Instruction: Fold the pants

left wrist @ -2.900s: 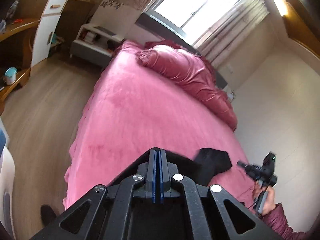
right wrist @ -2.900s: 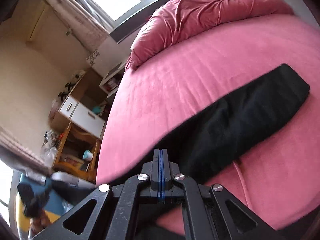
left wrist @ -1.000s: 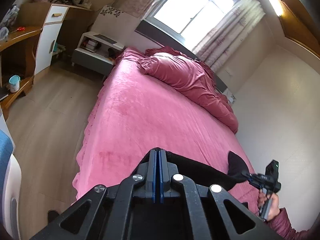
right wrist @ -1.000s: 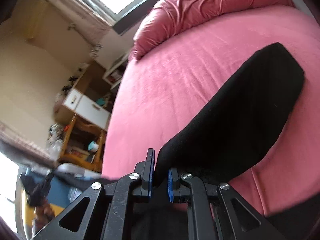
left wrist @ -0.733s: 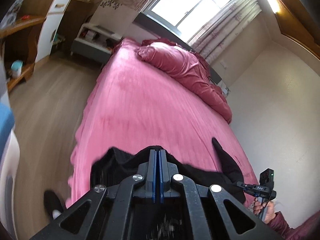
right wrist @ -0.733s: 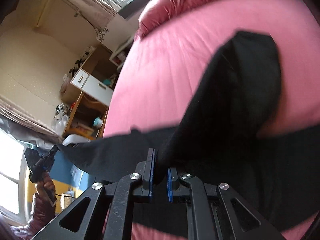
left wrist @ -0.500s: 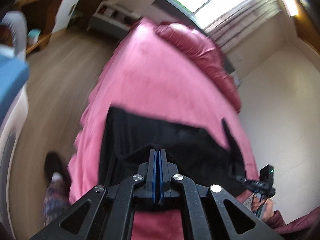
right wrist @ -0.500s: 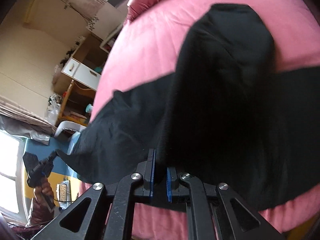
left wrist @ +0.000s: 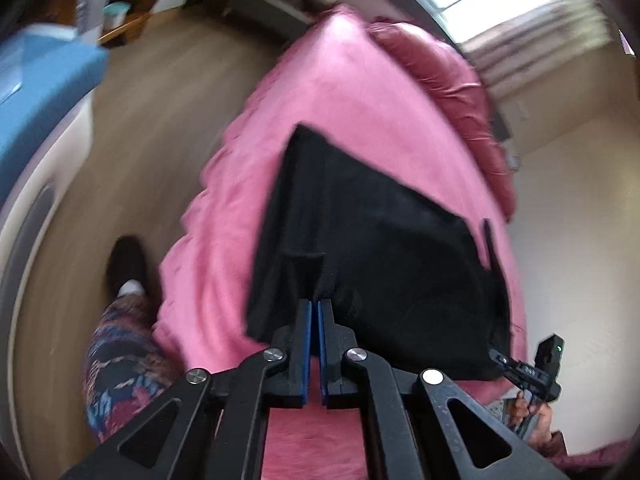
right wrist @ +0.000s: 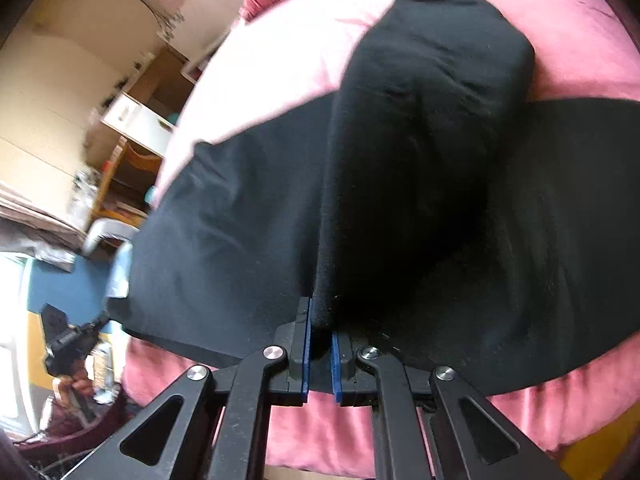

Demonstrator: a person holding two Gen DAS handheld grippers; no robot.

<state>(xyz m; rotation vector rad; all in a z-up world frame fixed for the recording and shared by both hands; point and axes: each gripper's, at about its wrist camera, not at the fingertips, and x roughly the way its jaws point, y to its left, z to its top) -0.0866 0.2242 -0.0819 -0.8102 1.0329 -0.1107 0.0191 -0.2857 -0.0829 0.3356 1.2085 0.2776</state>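
Black pants (left wrist: 372,240) lie spread across the near end of a pink bed (left wrist: 352,92). My left gripper (left wrist: 314,308) is shut on one edge of the pants. My right gripper (right wrist: 320,324) is shut on the opposite edge, where a thick fold of the pants (right wrist: 420,120) rises over the flat part. Each gripper shows small in the other's view: the right one in the left wrist view (left wrist: 496,354), the left one in the right wrist view (right wrist: 102,318), both pinching the cloth.
A crumpled pink duvet (left wrist: 444,80) lies at the head of the bed under the window. A wood floor (left wrist: 152,128) runs along the left side. A blue and white object (left wrist: 36,80) stands at far left. My leg and shoe (left wrist: 128,264) are by the bed's corner.
Both grippers have swung the pants up and forward, then down onto the bed. The cloth went from a hanging strip to a wide sheet laid over the near end. Both stay shut.
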